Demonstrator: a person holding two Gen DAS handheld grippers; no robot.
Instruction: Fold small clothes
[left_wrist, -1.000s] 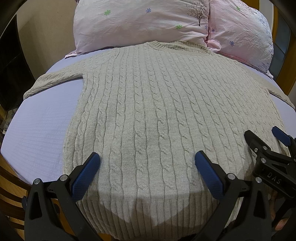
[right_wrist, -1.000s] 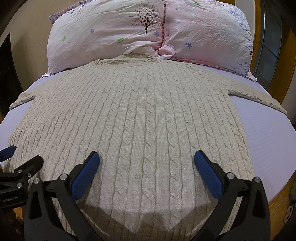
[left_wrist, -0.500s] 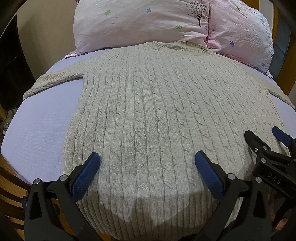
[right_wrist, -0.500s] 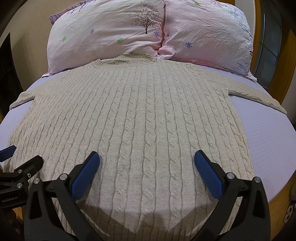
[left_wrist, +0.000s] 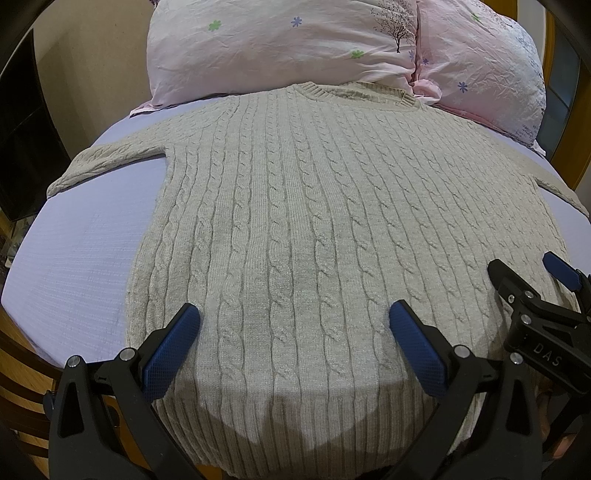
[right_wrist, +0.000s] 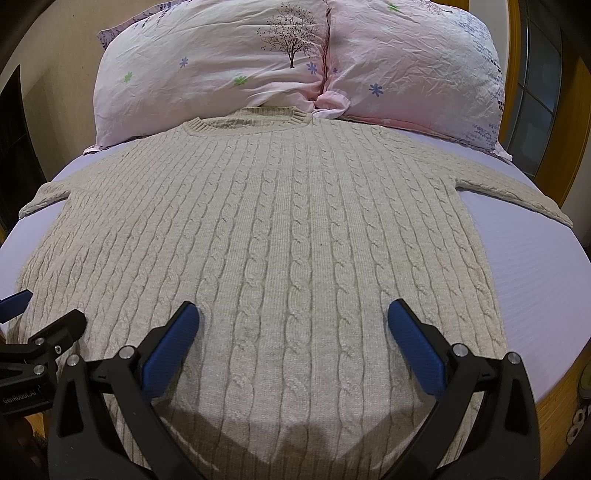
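Left wrist view: a beige cable-knit sweater lies flat, front up, on a lilac bed, collar toward two pink pillows, one sleeve spread out to the left. The left gripper hangs over the hem with its blue pads spread wide, grasping nothing. The right gripper enters at lower right above the sweater's right edge, likewise spread.

Right wrist view: the sweater fills the bed, collar touching the pillows, the other sleeve stretched to the right. The right gripper is released, pads wide apart over the hem. The left gripper shows at lower left, beside the hem corner.
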